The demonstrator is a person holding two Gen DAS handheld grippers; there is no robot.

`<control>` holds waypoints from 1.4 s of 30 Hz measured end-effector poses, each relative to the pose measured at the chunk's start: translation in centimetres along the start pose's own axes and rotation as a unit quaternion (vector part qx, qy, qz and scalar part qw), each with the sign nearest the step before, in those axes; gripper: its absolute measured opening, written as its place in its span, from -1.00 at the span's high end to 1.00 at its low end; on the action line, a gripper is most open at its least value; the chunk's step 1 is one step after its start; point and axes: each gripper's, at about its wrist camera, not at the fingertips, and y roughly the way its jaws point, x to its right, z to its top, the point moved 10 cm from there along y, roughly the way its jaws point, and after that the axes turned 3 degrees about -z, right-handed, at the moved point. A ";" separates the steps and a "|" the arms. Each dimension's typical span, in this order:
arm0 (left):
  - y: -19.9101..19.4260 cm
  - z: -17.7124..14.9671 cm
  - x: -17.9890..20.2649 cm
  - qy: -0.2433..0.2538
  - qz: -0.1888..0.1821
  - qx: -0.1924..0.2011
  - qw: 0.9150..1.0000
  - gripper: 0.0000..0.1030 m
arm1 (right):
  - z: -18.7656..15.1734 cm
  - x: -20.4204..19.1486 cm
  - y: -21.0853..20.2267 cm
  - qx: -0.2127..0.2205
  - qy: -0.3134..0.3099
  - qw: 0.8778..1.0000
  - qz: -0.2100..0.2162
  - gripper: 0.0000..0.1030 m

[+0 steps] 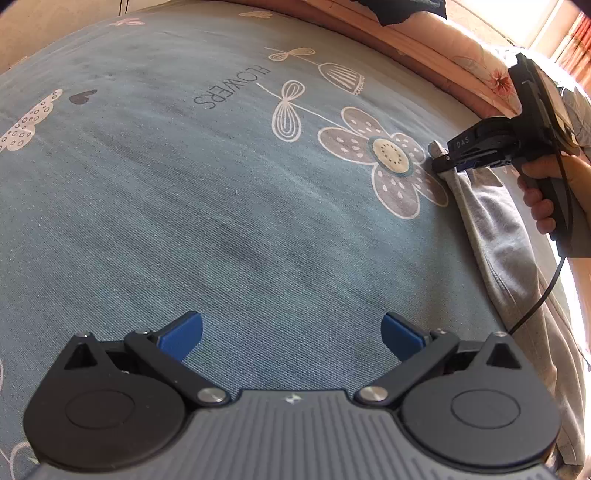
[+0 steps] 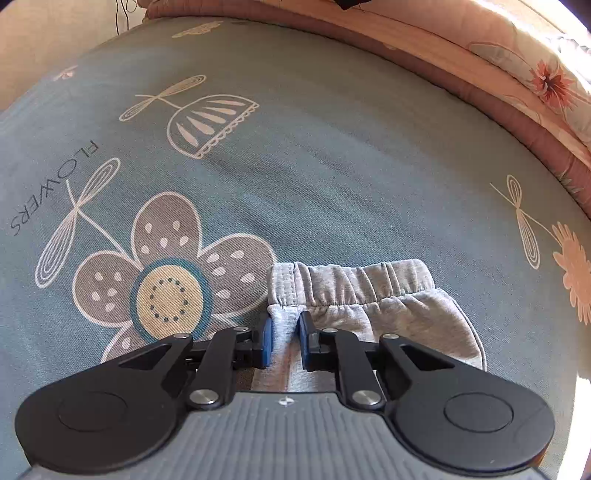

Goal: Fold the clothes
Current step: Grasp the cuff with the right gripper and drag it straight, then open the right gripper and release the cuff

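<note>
Soft grey fleece pants lie on matt woven bedsheet; tool matt plastic.

I lose the grey trousers under my right gripper — legs hidden; left wrist view crops them at the right edge — dark cloth up top also cropped.

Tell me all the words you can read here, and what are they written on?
"FLOWERS": printed on the blue flowered bedsheet, beside the flower stem drawings; it also shows in the right wrist view.
"DAS": white letters on the black body of the right gripper, seen from the left wrist view. More letters may be hidden.
The grey sweatpants show no words.
</note>
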 end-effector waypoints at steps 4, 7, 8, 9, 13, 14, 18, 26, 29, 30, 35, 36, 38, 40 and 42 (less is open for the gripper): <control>0.0 0.4 -0.6 -0.005 0.002 0.006 1.000 -0.98 | 0.7 -0.9 -1.8 0.010 0.034 0.998 0.058 0.68; 0.0 0.6 -0.8 -0.010 0.002 0.009 1.000 -0.98 | 1.5 -2.8 -3.6 0.025 0.035 0.994 0.105 0.68; -0.1 0.6 -0.8 -0.010 0.003 0.011 1.000 -0.98 | 1.7 -3.7 -4.0 0.027 0.032 0.992 0.118 0.68; -0.1 0.7 -0.9 -0.011 0.004 0.013 1.000 -0.98 | 1.8 -4.5 -4.4 0.029 0.029 0.990 0.132 0.68; -0.3 0.7 -0.7 -0.009 0.000 0.015 1.000 -0.98 | 1.5 -7.9 -5.1 0.029 0.006 0.985 0.170 0.68; -0.4 0.7 -0.6 -0.007 -0.002 0.015 1.000 -0.98 | 1.2 -8.5 -5.1 0.027 0.000 0.984 0.175 0.68; -0.4 0.7 -0.5 -0.004 -0.005 0.016 1.000 -0.98 | -0.1 -10.2 -5.1 0.018 -0.024 0.982 0.189 0.50; -0.4 1.2 0.5 0.000 -0.017 0.014 1.000 -0.98 | -2.5 -8.0 -7.3 0.022 0.002 0.980 0.199 0.34; -0.4 2.4 1.4 0.014 -0.026 0.023 0.999 -0.98 | -5.6 -6.0 -8.3 0.008 0.028 0.982 0.184 0.29; -0.4 2.9 1.7 0.021 -0.029 0.027 0.999 -0.98 | -6.6 -5.3 -8.7 0.004 0.037 0.983 0.179 0.22; 0.0 4.9 3.7 0.062 -0.031 0.042 0.997 -0.98 | -11.7 -2.0 -10.4 -0.019 0.082 0.984 0.154 0.14; 0.2 5.2 4.0 0.072 -0.026 0.042 0.996 -0.98 | -12.8 -1.3 -10.8 -0.024 0.091 0.984 0.149 0.13; 0.5 5.9 4.7 0.089 -0.018 0.039 0.995 -0.98 | -15.5 -2.3 -11.3 -0.036 0.110 0.981 0.159 0.12; 0.8 6.4 5.7 0.101 -0.019 0.032 0.994 -0.98 | -18.4 -4.1 -11.8 -0.052 0.132 0.974 0.178 0.10; 1.1 6.7 6.9 0.114 -0.020 0.023 0.993 -0.98 | -20.6 -6.0 -12.6 -0.066 0.154 0.965 0.203 0.10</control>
